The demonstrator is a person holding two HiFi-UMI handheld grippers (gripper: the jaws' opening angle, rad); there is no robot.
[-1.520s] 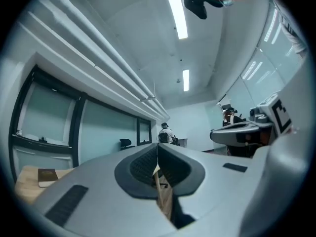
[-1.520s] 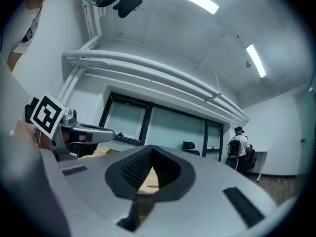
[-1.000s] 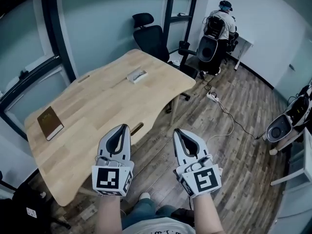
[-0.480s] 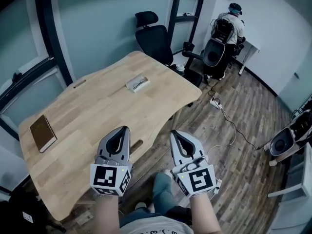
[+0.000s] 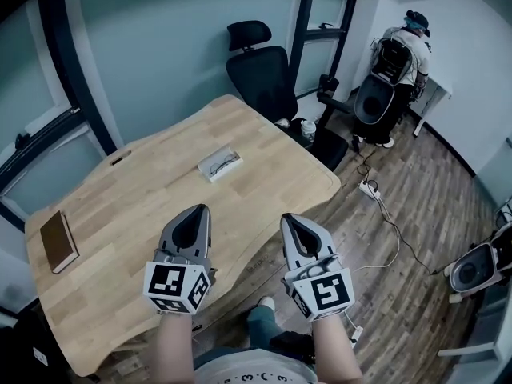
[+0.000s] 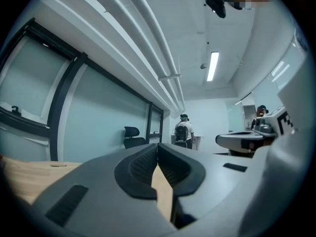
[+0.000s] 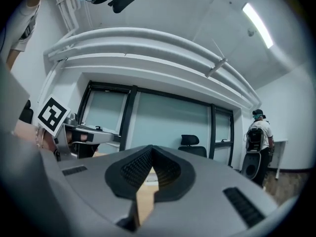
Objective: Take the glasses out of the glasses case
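On the far part of the wooden table [image 5: 144, 206] lies a pale, flat glasses case [image 5: 218, 163] with dark glasses showing on it. Both grippers are held side by side, pointing level toward the table and well short of the case. My left gripper [image 5: 203, 209] hangs over the table's near edge, jaws shut and empty; in its own view the tips [image 6: 158, 145] meet. My right gripper [image 5: 286, 217] is beside it over the floor just off the table's edge, also shut and empty, its tips [image 7: 151, 147] touching.
A brown notebook [image 5: 58, 241] lies at the table's left end. A black office chair [image 5: 260, 70] stands behind the table. A person [image 5: 404, 50] stands at a desk far back right. A power strip [image 5: 370, 189] with its cable lies on the wood floor.
Both grippers and the view have moved toward the table; the left gripper now reaches over its near edge. The jaws stay shut on both.
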